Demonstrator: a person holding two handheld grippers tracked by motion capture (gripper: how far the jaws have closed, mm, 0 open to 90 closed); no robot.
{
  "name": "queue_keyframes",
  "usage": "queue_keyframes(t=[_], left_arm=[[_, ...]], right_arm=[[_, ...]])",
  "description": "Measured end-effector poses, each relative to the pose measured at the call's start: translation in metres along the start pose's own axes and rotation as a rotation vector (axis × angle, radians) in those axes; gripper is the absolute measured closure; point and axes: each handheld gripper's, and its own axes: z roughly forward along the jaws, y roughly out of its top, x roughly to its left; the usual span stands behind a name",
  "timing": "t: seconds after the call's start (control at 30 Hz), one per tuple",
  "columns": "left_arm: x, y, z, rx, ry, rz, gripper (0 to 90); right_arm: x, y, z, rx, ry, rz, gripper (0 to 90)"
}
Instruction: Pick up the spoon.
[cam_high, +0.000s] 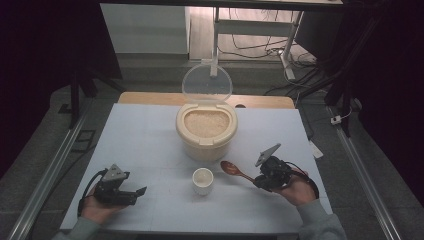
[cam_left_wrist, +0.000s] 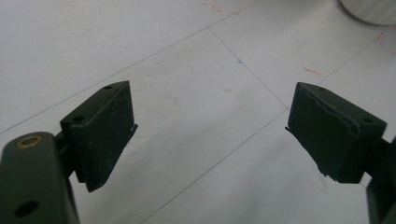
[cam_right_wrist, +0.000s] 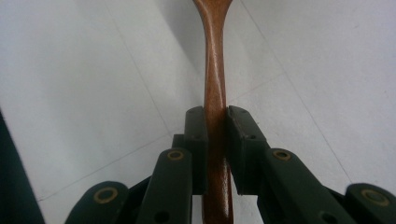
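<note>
A cream rice container full of rice stands at the table's middle back, its clear lid tipped up. In front of it stands a small white cup. A brown wooden spoon reaches toward the cup from the right, bowl end left; my right gripper is shut on its handle, which runs straight up between the jaws in the right gripper view. My left gripper rests at the near left, open, its jaws wide apart over bare table with nothing between them.
The white table has a wooden strip along its far edge. A cup edge shows at the top right of the left gripper view. Metal rails run beside the table on both sides; desk legs and cables lie beyond it.
</note>
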Motion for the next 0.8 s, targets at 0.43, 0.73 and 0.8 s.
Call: queue_keyframes(t=[0.43,0.73,0.8], left_arm=[[0.0,0.0,0.0,-0.005,0.002,0.002,14.7],[-0.001,0.001,0.0,-0.007,-0.001,0.002,14.6],[-0.001,0.001,0.0,-0.008,0.0,0.005,14.6]], right_arm=[[0.007,-0.002,-0.023,-0.069,0.038,-0.027,78.1],[0.019,0.005,-0.032,-0.105,0.065,-0.077,78.1],[0.022,0.007,-0.033,-0.111,0.07,-0.09,78.2]])
